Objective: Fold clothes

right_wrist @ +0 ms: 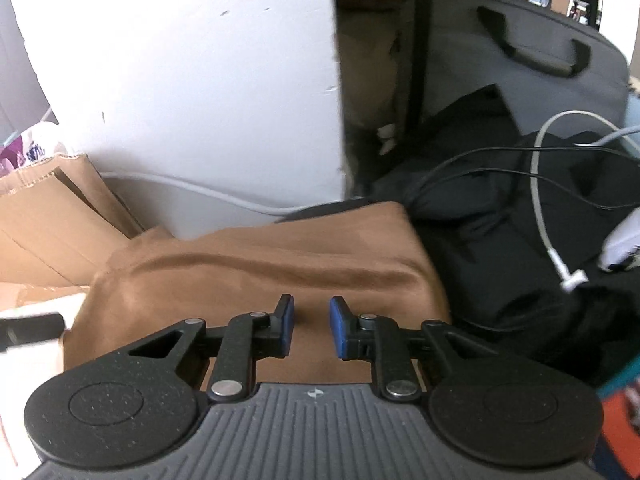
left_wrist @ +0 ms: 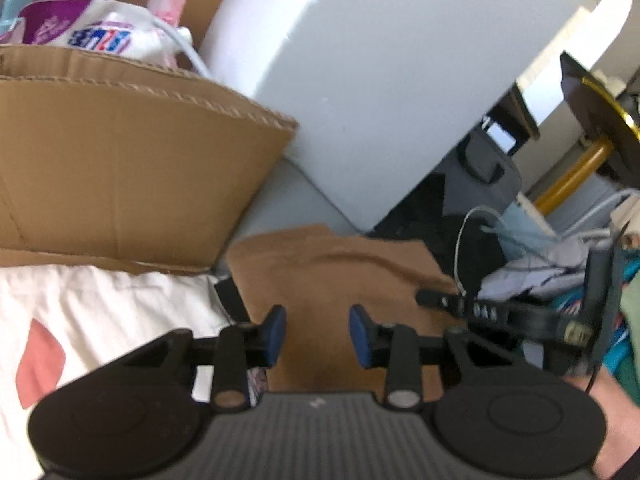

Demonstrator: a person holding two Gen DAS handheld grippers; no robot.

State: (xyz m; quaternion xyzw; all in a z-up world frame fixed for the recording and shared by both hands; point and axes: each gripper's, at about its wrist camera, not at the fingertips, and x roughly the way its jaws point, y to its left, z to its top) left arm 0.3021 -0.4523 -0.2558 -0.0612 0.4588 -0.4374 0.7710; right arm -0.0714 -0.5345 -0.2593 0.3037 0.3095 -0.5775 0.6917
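Both grippers show blue rubbery pads on black matte linkage arms, above a ribbed grey plastic body. Left gripper (left_wrist: 318,334): jaws parted, gap between pads bare, nothing clamped; the brown garment (left_wrist: 332,280) lies under and beyond the tips, filling the gap from 12 o'clock downward. Right gripper (right_wrist: 311,326): jaws parted more narrowly, pads not pressing on anything; the same brown garment (right_wrist: 272,256) spreads below them, running from 9 o'clock to 2 o'clock of the tips. Whether either set of pads touches the cloth I cannot tell. Garment: soft, matte, suede-like weave, folded into a roughly rectangular block with one long raised crease across it at 12 o'clock of the right tips. Left wrist view: corrugated cardboard box (left_wrist: 120,168) at 10 o'clock, open flute edge visible, a glossy purple-and-white plastic package (left_wrist: 92,28) inside it; white wrinkled cloth with a pink patch (left_wrist: 80,320) at 8 o'clock; smooth white panel (left_wrist: 380,60) at 12 o'clock; the right gripper's black frame at 3 o'clock, beside crumpled pale cloth and a light blue face mask (left_wrist: 516,228). Right wrist view: black fabric heap (right_wrist: 500,220) at 2 o'clock, touching the garment's right edge, with a white cable (right_wrist: 540,208) and thin black wires looped over it; grey soft case with black handle (right_wrist: 532,52) at 1 o'clock.
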